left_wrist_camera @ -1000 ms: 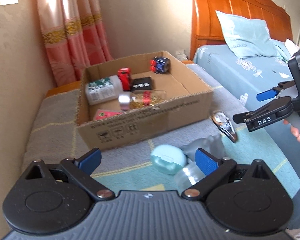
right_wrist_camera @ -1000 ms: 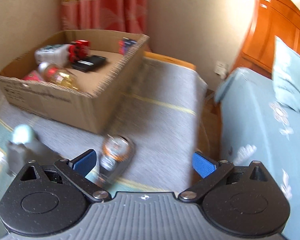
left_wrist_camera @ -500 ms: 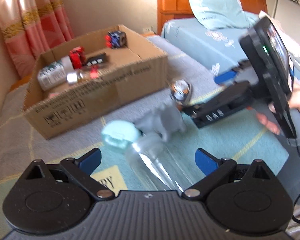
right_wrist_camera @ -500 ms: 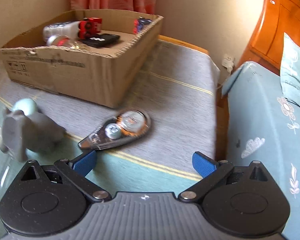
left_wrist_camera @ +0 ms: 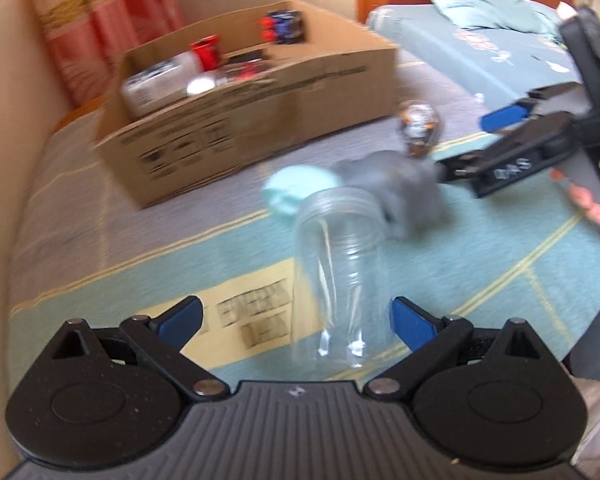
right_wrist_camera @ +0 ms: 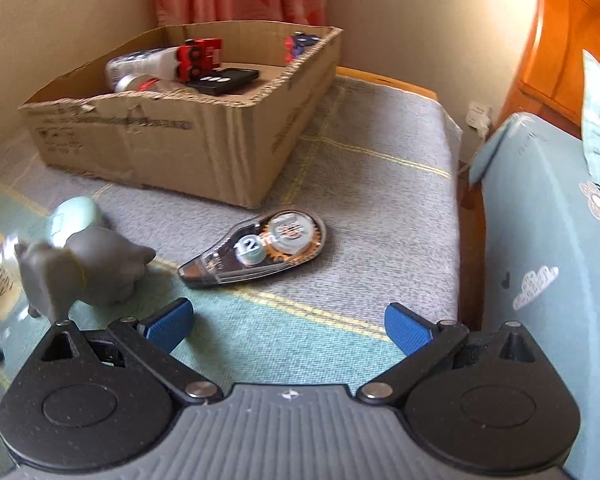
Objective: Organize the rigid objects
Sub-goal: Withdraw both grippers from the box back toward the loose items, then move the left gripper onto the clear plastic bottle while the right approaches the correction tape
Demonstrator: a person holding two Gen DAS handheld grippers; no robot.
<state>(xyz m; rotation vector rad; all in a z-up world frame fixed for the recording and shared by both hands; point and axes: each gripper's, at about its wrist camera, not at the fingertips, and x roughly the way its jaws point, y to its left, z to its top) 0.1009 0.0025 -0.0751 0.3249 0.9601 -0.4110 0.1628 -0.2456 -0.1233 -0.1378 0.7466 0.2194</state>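
Note:
A clear plastic jar point(left_wrist_camera: 340, 276) lies on the blanket, its base between the tips of my open left gripper point(left_wrist_camera: 296, 320). Behind it lie a pale green round case point(left_wrist_camera: 296, 192) and a grey toy elephant point(left_wrist_camera: 400, 196). A correction tape dispenser point(right_wrist_camera: 260, 248) lies ahead of my open, empty right gripper point(right_wrist_camera: 288, 322); the dispenser also shows in the left wrist view point(left_wrist_camera: 416, 128). The elephant point(right_wrist_camera: 80, 272) and green case point(right_wrist_camera: 72, 216) are at the right gripper's left. My right gripper point(left_wrist_camera: 492, 144) shows in the left wrist view beside the elephant.
An open cardboard box point(left_wrist_camera: 252, 92) at the back holds a white bottle, red toy, black remote and other items; it also shows in the right wrist view point(right_wrist_camera: 172, 136). A bed with a blue sheet point(right_wrist_camera: 548, 240) lies right, curtains point(left_wrist_camera: 100, 20) behind.
My left gripper has pulled back and turned right, so the jar now lies between its fingers. My right gripper has moved in closer to the tape dispenser and elephant.

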